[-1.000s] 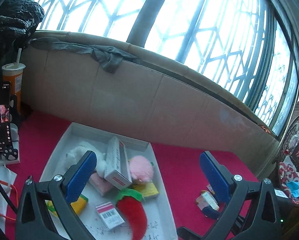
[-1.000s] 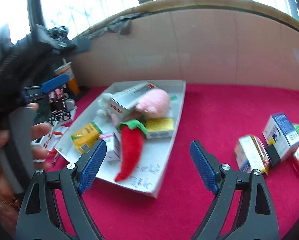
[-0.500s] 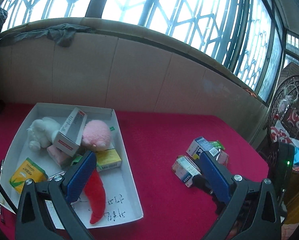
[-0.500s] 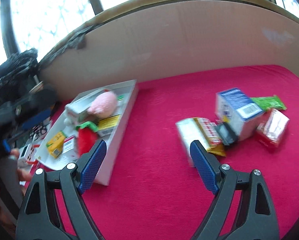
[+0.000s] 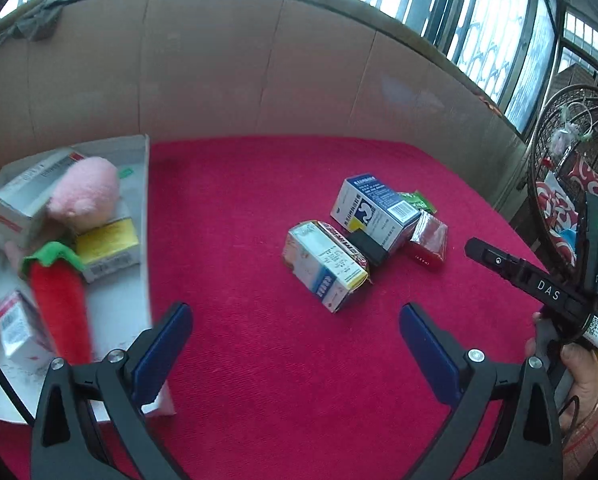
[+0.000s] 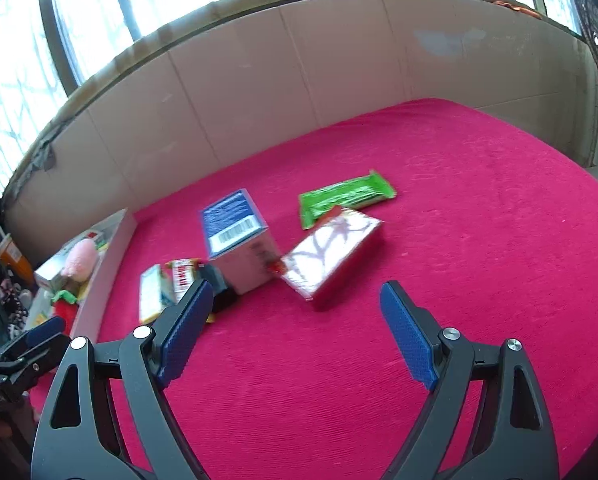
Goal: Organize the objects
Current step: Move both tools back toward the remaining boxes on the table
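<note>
Red cloth (image 5: 259, 208); tray (image 5: 145, 184) with plush chili (image 5: 61, 300).

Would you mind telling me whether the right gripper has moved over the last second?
Yes. The right gripper has swung away from the white tray, now at the view's left edge, toward the loose boxes, with the red packet just ahead.

Daylight from big windows (image 5: 479, 12) behind the cardboard wall (image 5: 219, 80); glass blown out to white, esp. in right wrist view. Soft, even light on the red cloth (image 6: 459, 220), only faint shadows under the jaws. Strong fisheye bend + dark corners in both views. Motion blur on boxes (image 6: 239, 244) ahead of right jaws; tray (image 5: 139, 240) left of left jaws smeared too.
</note>
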Motion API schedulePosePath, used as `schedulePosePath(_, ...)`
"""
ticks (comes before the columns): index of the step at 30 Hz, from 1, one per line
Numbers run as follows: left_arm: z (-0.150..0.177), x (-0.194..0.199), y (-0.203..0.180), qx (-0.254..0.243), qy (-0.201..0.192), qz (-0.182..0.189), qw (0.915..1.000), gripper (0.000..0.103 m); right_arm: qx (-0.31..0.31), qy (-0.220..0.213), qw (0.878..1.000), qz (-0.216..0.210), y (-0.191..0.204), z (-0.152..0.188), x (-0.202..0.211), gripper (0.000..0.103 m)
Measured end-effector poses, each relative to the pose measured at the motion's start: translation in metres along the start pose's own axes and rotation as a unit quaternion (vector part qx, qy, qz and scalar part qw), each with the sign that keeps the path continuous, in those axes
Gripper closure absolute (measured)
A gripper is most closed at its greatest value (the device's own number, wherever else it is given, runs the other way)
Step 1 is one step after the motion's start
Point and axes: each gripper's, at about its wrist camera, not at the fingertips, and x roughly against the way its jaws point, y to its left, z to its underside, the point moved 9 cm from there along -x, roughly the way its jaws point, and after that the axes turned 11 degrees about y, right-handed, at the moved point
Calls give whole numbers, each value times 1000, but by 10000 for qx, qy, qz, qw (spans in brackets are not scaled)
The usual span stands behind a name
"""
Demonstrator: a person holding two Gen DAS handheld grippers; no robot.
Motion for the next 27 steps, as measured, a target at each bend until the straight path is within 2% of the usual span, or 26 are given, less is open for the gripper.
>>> schedulePosePath(3,-9,-21,-8,131,142,-53,9998,0,-195,86,9997,107,-15,-3,-6,17)
schedulePosePath(7,-21,-47,-22,171,199,-134,9996,0,-344,132,9993,2,-23,0,-13,17)
schedulePosePath(11,-24,-60,-13,102,153,-845,9963,0,-401,267,9988,-74,-27,7,-21,17)
schedulePosePath(14,-18,-58,1,270,174,-1084,9936,0,-407,219,9989,-95,-31,4,-17,17)
schedulePosePath(18,-16,-43,22,510,-13,-1342,9896,0,-456,169,9988,-107,-33,-4,-13,17)
schedulePosePath(22,-18,-47,22,530,57,-1193,9914,0,-450,314,9984,109,-30,-10,-24,17)
schedulePosePath(27,-14,-58,11,146,167,-1241,9920,0,-263,632,9972,312,-20,-7,-46,17)
